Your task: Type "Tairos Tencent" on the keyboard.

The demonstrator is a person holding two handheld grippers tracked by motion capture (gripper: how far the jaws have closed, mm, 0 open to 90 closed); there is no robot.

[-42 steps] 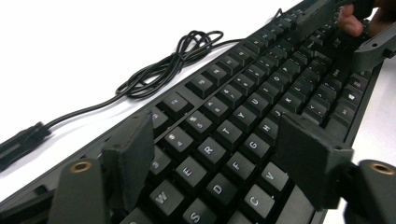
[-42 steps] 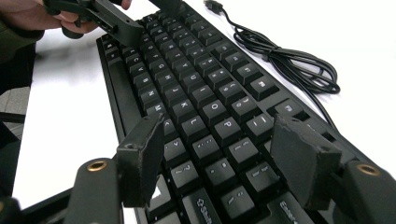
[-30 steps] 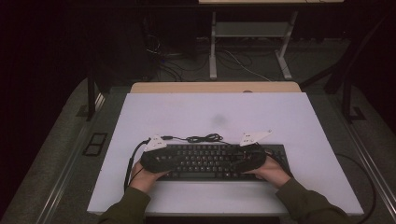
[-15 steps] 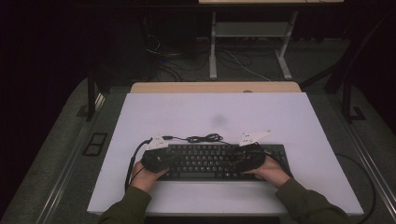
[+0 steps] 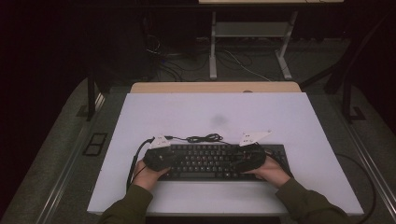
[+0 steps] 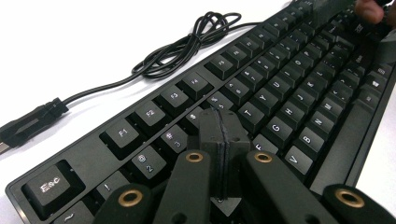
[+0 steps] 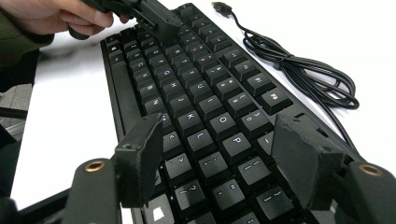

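The left gripper (image 6: 219, 140) is held with its jaws pressed together, nothing between them, low over the number row of the black keyboard (image 5: 212, 161). The right gripper (image 7: 219, 158) is held spread wide above the keys. The keyboard is laid on the white table (image 5: 280, 116), its coiled cable (image 6: 187, 42) just behind it.

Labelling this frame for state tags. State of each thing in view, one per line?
Left claw: shut, nothing between the pads, tip over the keyboard's number row.
Right claw: open, holding nothing, over the keys.
Keyboard: flat on the white table, both claws over it.
Keyboard cable: bundled in a loose coil, plug lying loose, unplugged.
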